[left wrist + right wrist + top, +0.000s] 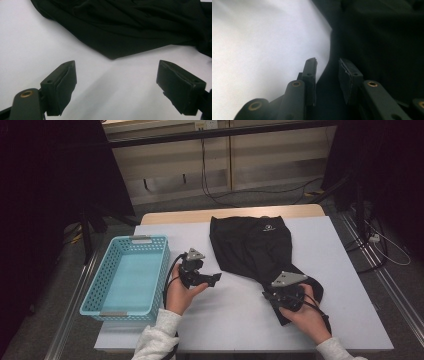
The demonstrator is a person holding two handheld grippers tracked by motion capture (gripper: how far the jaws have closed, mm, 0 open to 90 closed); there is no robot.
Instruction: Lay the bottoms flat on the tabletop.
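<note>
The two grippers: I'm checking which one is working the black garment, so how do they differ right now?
The left gripper has its jaws spread wide over bare white table, short of the black garment. The right gripper has its jaws much narrower, with the garment's edge running between them; no pad plainly presses on the cloth. In the high view the left sits beside the blue basket, the right over the garment's near corner. Both are hand-held.

The counter (240, 320) carries one black garment (255, 247) and one light blue basket (127, 277). Two hands hold two grippers, one left gripper (212, 279) and one right gripper (270, 297).
</note>
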